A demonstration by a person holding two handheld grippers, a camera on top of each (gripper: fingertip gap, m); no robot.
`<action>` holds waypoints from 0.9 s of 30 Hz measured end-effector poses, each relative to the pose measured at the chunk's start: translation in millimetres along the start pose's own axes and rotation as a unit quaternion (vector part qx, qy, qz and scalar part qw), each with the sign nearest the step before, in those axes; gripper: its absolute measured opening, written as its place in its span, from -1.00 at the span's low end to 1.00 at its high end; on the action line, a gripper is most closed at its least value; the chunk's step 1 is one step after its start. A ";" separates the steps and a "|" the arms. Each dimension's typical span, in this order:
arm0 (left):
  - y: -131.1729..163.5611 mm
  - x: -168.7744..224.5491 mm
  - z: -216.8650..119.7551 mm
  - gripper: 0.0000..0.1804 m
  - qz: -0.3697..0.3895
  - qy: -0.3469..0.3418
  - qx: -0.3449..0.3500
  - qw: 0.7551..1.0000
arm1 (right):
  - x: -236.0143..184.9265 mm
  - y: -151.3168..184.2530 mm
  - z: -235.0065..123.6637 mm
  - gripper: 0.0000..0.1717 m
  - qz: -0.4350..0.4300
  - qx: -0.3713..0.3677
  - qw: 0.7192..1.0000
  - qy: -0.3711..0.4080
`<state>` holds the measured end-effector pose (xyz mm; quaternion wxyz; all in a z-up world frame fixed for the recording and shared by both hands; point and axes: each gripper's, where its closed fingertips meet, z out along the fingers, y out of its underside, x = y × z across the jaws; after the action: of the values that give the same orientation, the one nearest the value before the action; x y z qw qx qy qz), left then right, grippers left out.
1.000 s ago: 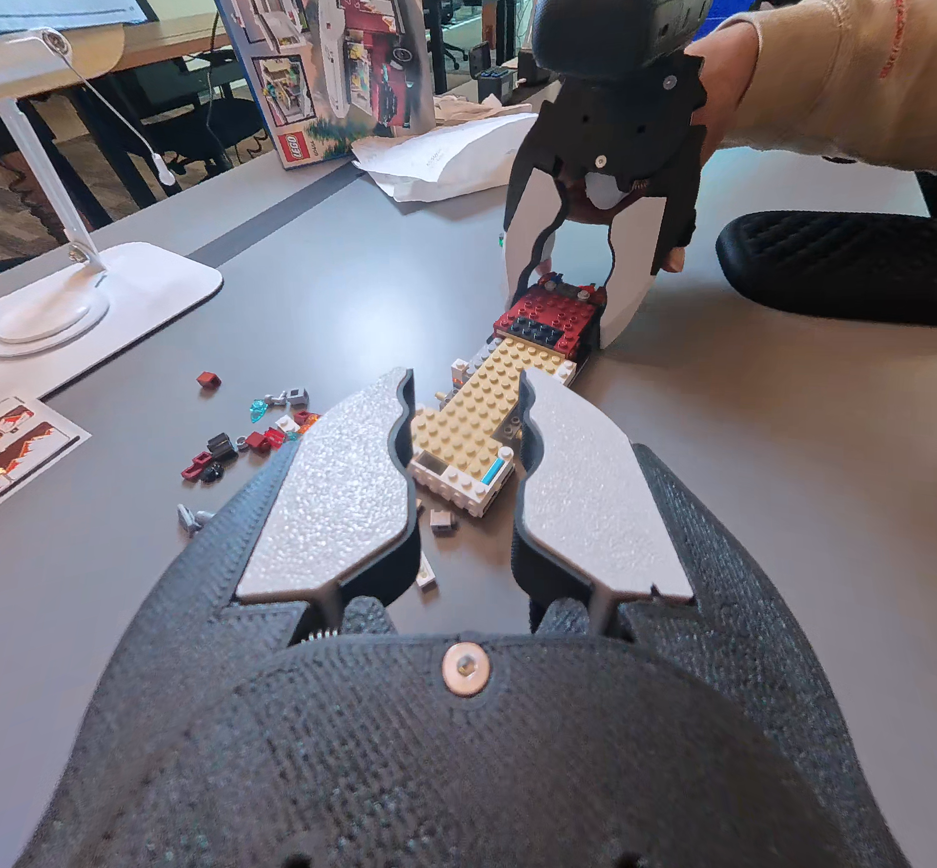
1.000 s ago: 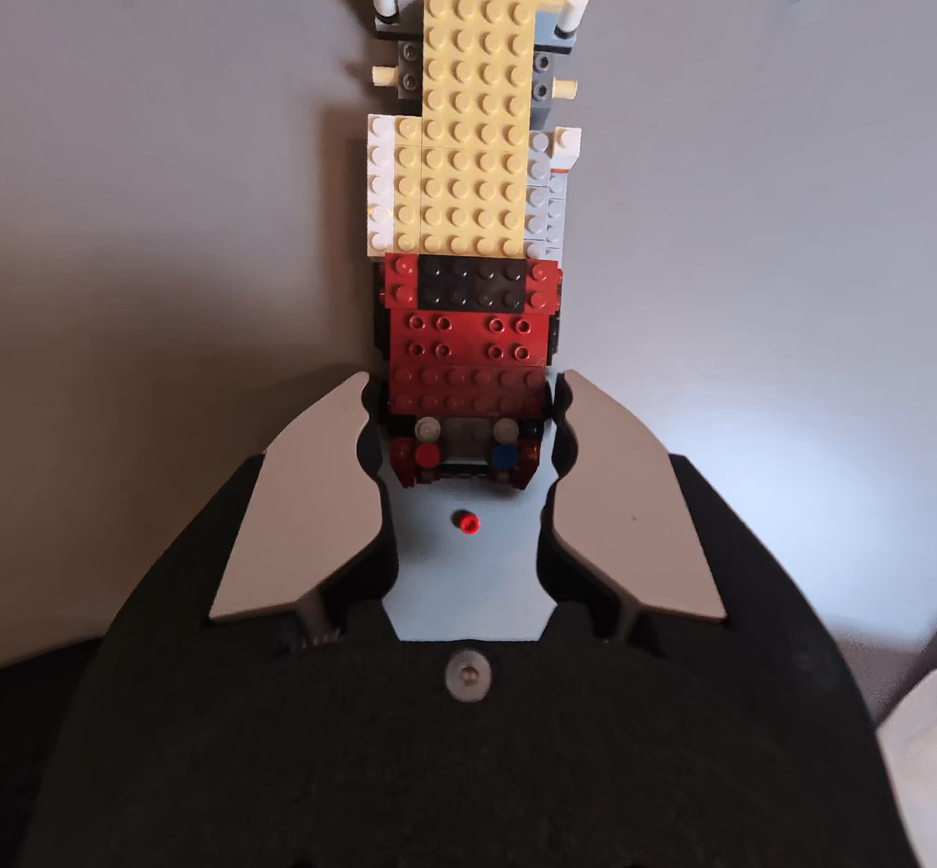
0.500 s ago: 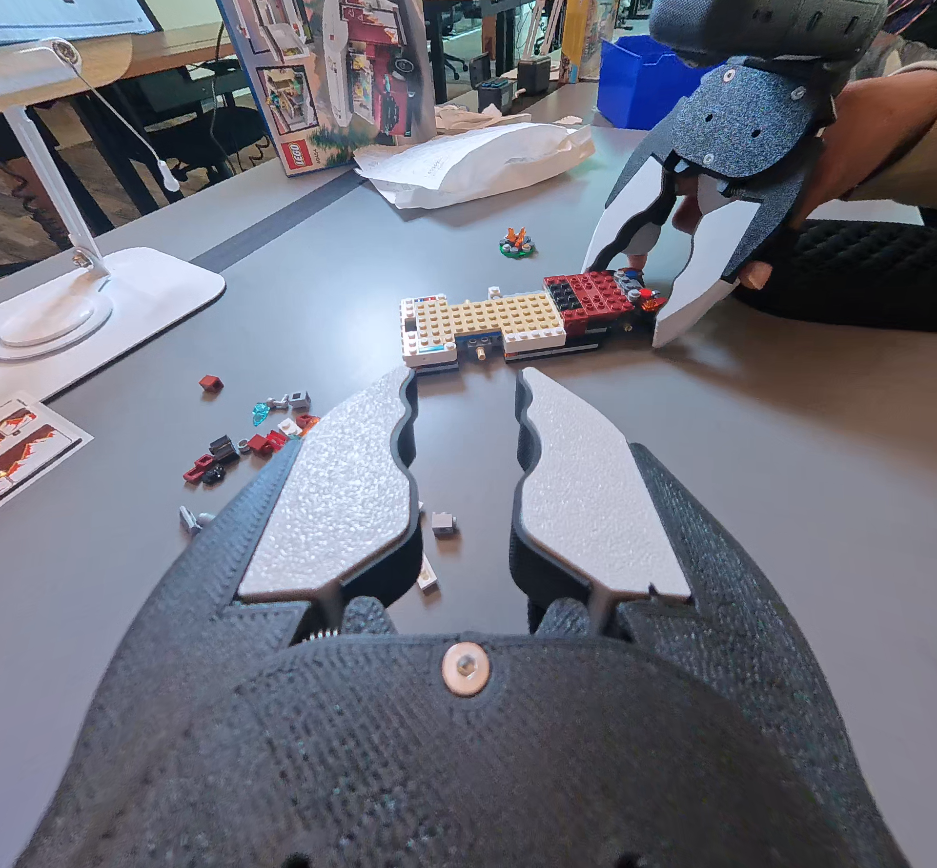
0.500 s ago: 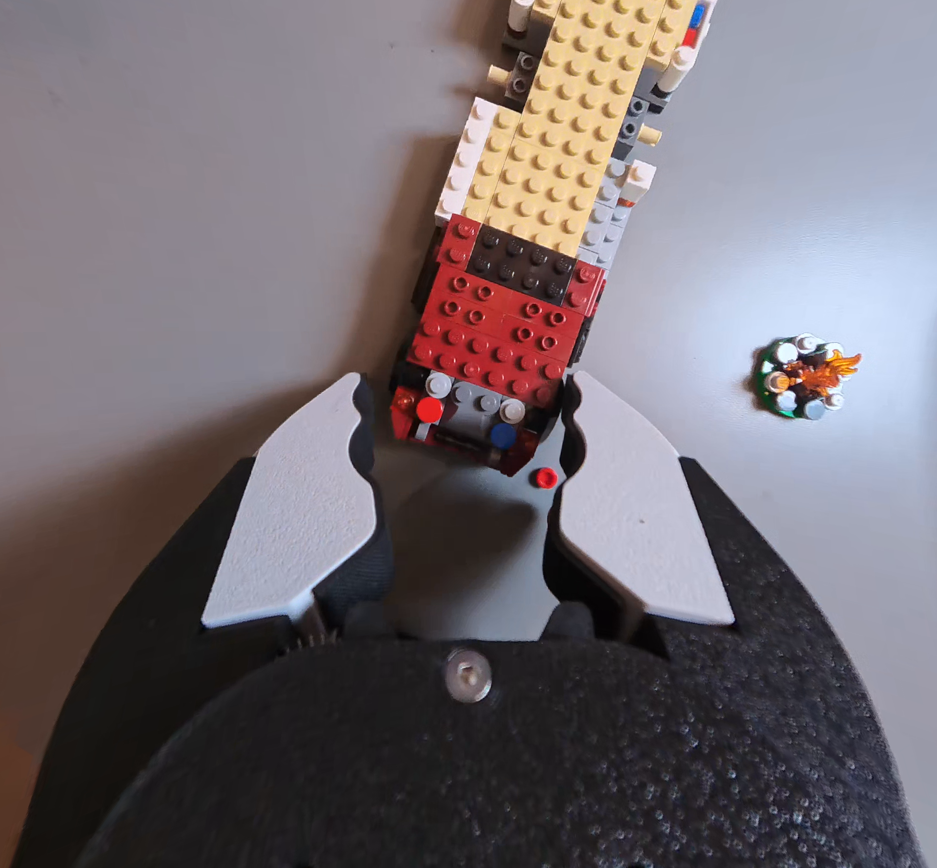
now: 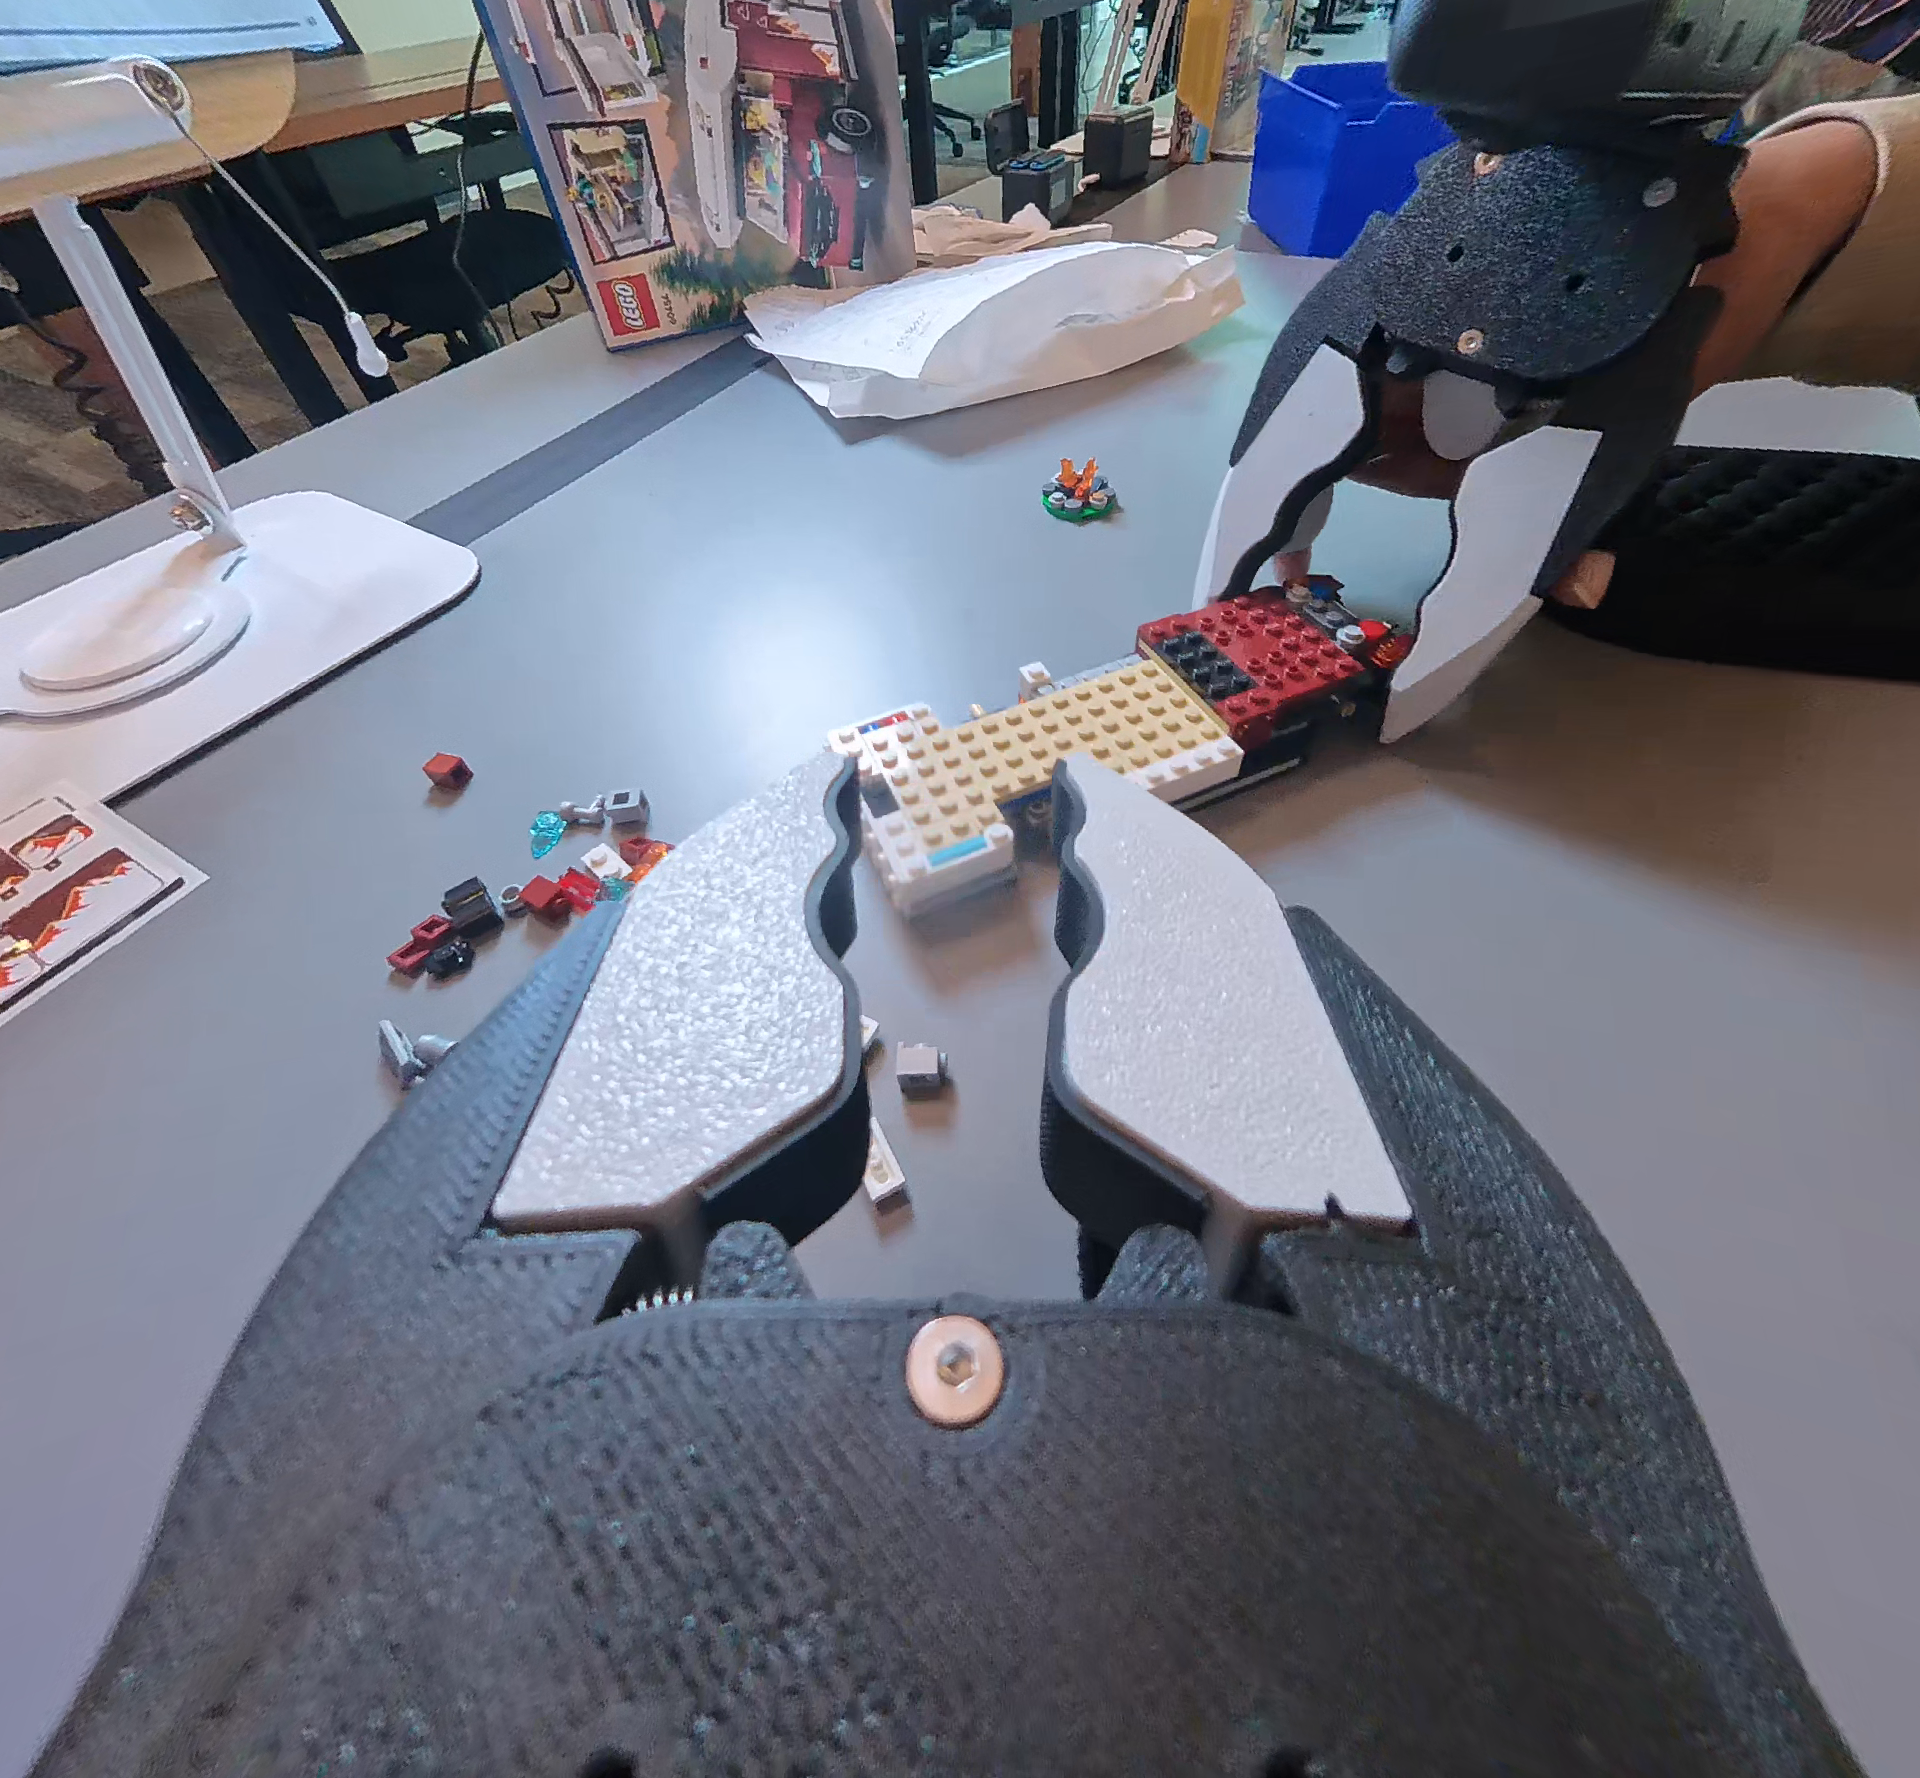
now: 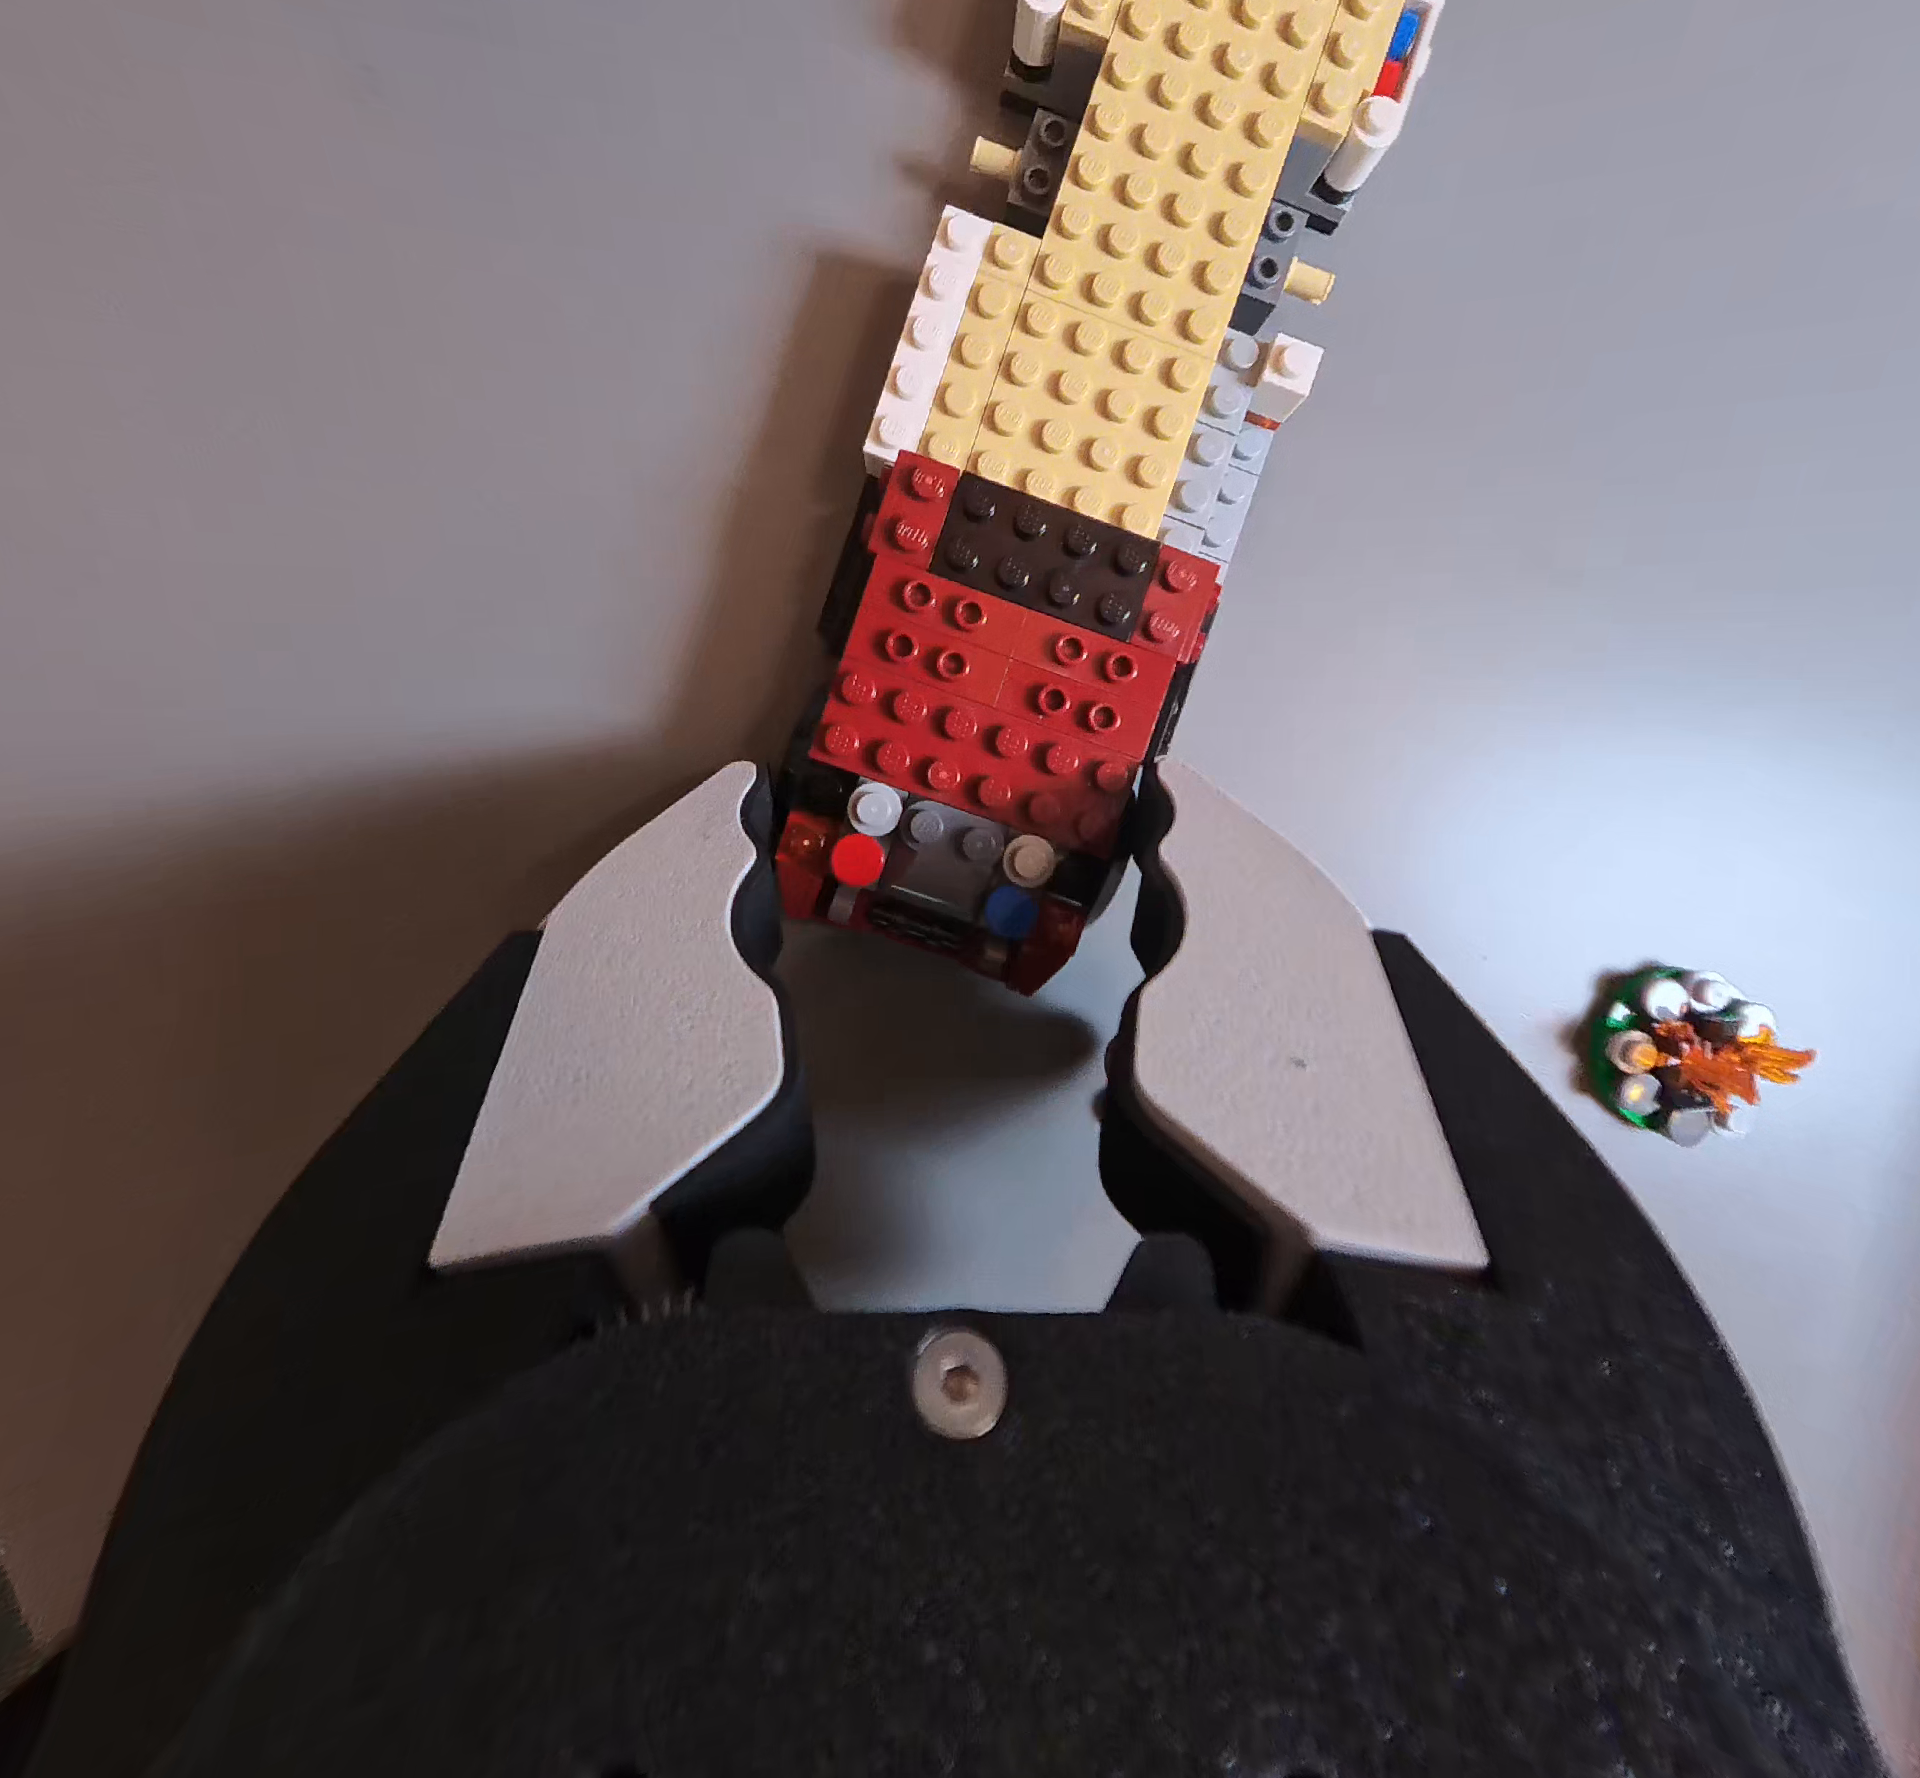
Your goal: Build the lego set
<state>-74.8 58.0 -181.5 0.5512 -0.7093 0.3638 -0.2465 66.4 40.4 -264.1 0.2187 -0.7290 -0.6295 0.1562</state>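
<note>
Grey desk [image 5: 727,523] in an open office, with a printed toy box [image 5: 675,87] and a crumpled white paper bag [image 5: 997,326] standing at its far side and a white lamp base [image 5: 208,585] to the left. A long brick-built model [image 5: 1101,741] lies flat on the desk, tan-plated along the middle, dark red at one end, white at the other. The right gripper [image 6: 956,855] straddles the red end: both pads sit against or just beside the model's flanks, but the model is skewed between them and firm pressure on both sides cannot be confirmed, so this is judged a bracketing position, not a secure hold. The left gripper [image 5: 956,835] has its jaws part open about the white end; a visible gap remains between the right-hand finger [image 5: 1174,980] and the bricks, so nothing is held there. Loose small pieces [image 5: 520,887] lie scattered left of the left gripper, a grey piece [image 5: 920,1068] lies between its fingers nearer the palm, and a small green round piece with orange flames [image 5: 1081,490] sits well apart beyond the model. Risks, as judged: with the model angled in the right jaws, a squeeze could twist it or pop the small studs at the red end; uneven force from the two ends could split the model at the red-tan joint; a low sweep by the left gripper could scatter the loose pieces.
</note>
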 end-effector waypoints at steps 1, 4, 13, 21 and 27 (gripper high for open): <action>0.0 -0.6 -0.1 -0.62 0.000 -0.001 0.000 1.000 | -2.0 -0.5 0.3 -0.23 0.001 -0.001 1.000 0.001; 0.2 -1.7 0.0 -0.62 -0.003 -0.002 0.001 1.000 | -7.9 -2.8 -1.8 -0.22 0.008 0.001 1.000 -0.011; 2.0 -6.4 0.5 -0.63 -0.005 -0.011 0.000 1.000 | 37.3 -69.9 -56.8 -0.13 -0.008 0.143 0.989 0.026; -6.5 -16.9 -7.0 -0.85 0.008 -0.049 0.026 0.998 | 140.1 -160.3 -108.1 -1.00 -0.006 0.408 0.892 0.196; -9.2 -27.8 -13.0 -1.00 0.012 -0.078 0.037 0.996 | 196.9 -218.1 -129.4 -1.00 0.014 0.500 0.814 0.296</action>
<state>-99.4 73.3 -167.8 0.6065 -0.7011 0.3192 -0.1967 -22.5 243.2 -31.6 0.7269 -0.5385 -0.3593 0.2293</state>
